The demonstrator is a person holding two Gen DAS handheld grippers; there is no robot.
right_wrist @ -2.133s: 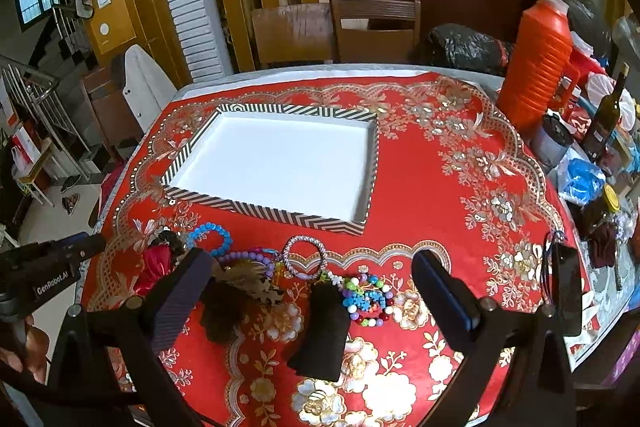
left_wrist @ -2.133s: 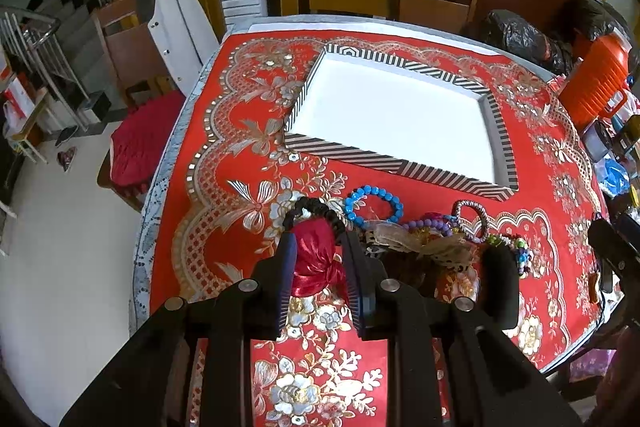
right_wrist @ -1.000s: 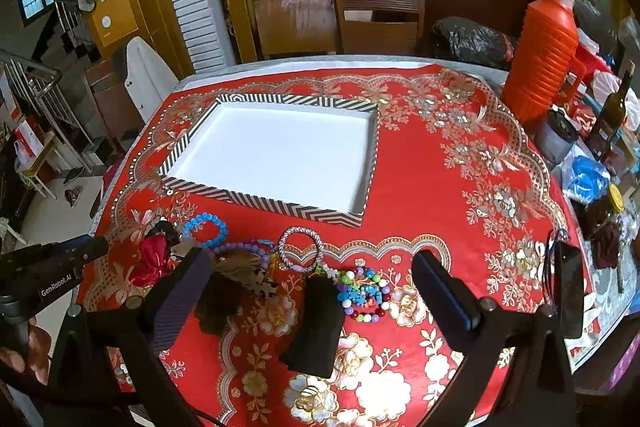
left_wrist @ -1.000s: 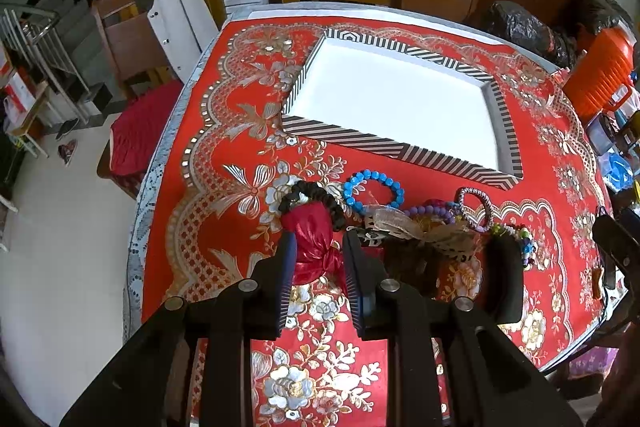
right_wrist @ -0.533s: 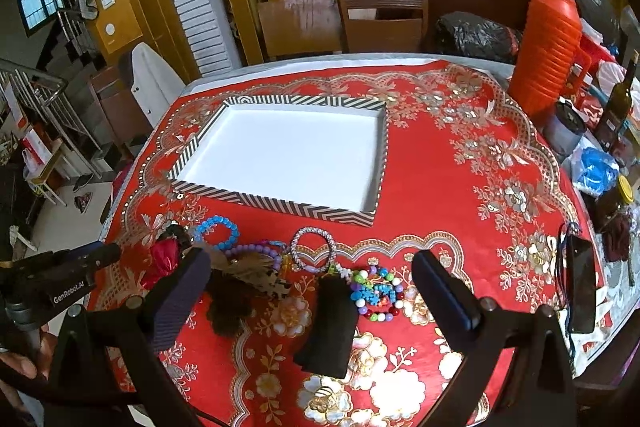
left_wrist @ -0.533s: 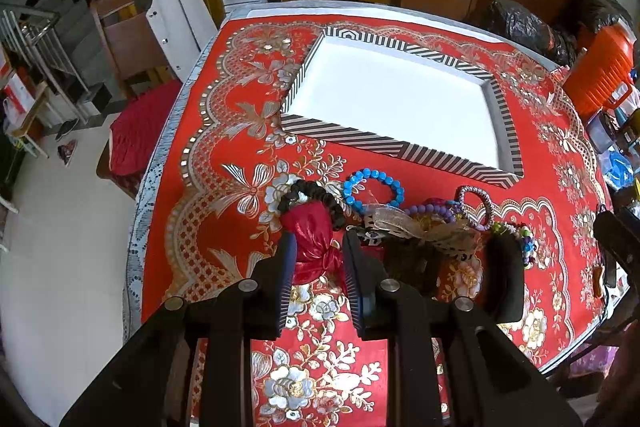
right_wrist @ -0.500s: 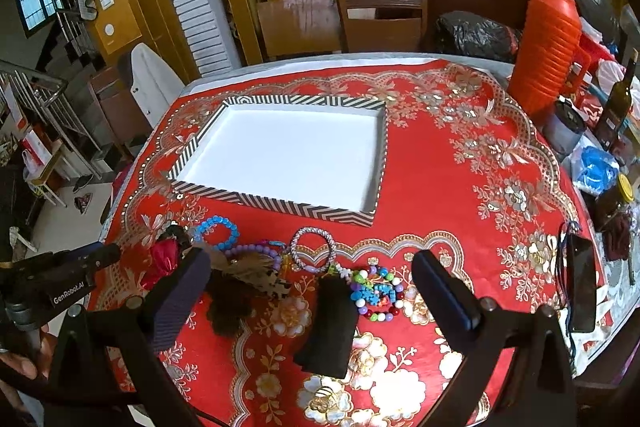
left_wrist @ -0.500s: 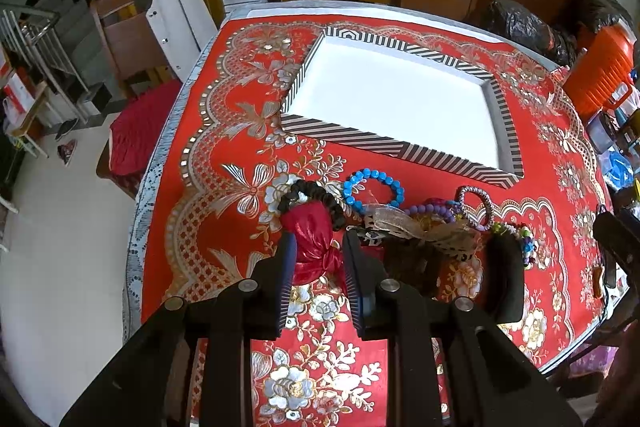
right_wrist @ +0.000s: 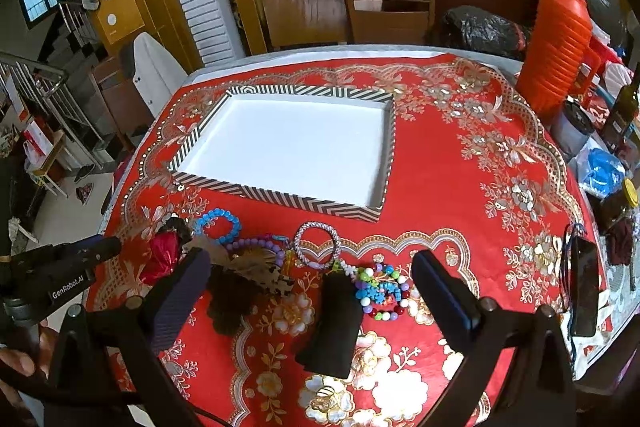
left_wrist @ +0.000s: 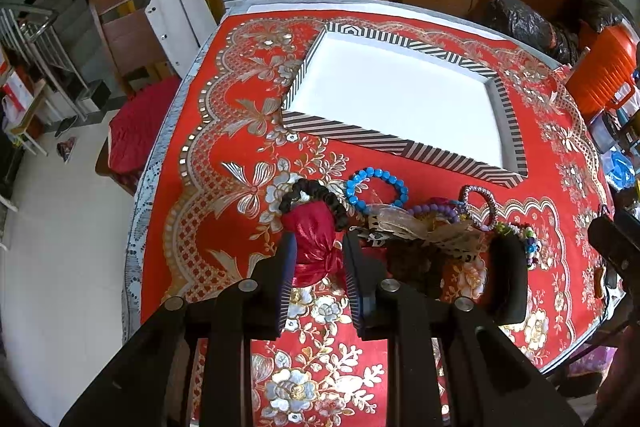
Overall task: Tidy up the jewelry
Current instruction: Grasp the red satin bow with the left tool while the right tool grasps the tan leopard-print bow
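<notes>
Left wrist view: the left gripper [left_wrist: 319, 259] squeezes a shiny red scrunchie [left_wrist: 316, 241] at the near end of the jewelry pile. The right gripper [right_wrist: 310, 285] hangs wide apart above colorful beads [right_wrist: 380, 291]. Behind them, the striped tray [right_wrist: 280, 193] has only a white bottom. A blue bracelet [left_wrist: 376, 185] lies beside the scrunchie on the red tablecloth [left_wrist: 224, 131].

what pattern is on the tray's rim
Black-and-white chevron stripes on the tray rim, clearest in the right wrist view.

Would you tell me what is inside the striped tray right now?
The striped tray shows only its bare white floor; no jewelry lies in it. A thin strip of floor behind the near wall is hidden. The bracelets, like the blue bead bracelet, lie outside on the tablecloth.
</notes>
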